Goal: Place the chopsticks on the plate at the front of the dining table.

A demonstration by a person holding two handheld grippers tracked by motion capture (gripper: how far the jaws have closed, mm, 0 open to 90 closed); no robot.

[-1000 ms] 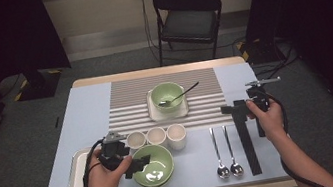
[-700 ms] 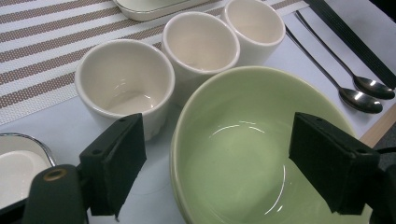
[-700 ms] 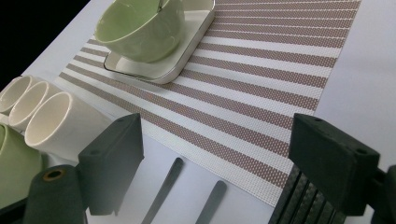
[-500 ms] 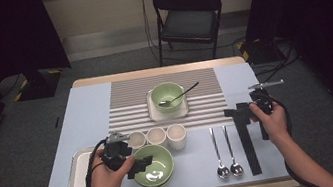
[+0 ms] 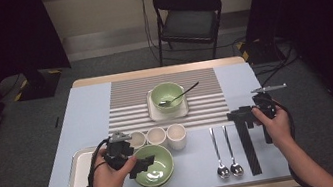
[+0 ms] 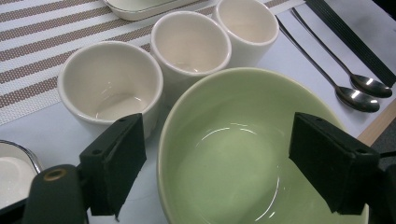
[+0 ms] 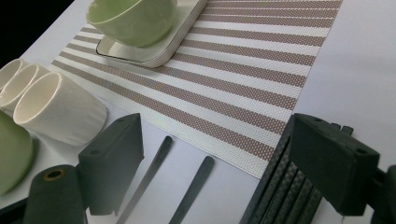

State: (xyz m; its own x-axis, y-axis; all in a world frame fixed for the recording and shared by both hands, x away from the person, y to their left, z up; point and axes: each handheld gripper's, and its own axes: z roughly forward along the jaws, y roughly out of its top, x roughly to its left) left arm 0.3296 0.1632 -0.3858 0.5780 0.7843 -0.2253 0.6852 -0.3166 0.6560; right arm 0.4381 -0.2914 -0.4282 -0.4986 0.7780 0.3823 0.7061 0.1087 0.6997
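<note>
Pale green and glossy, the empty bowl (image 6: 243, 154) sits at the table's near edge, just before three empty cream cups (image 6: 187, 44). Our left gripper (image 6: 217, 163) straddles its rim, jaws wide, gripping nothing. Our right gripper (image 7: 229, 163) gapes empty above the black strip (image 7: 285, 186).

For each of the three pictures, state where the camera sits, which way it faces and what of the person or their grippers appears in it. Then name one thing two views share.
High view: above the person's side, looking forward and down on the table; forearms, hands, left gripper, right gripper.
Left gripper view: on the left gripper, over the near green bowl; open jaws.
Right gripper view: on the right gripper, facing the striped mat; open jaws.
Shared: three white cups, two spoons.
</note>
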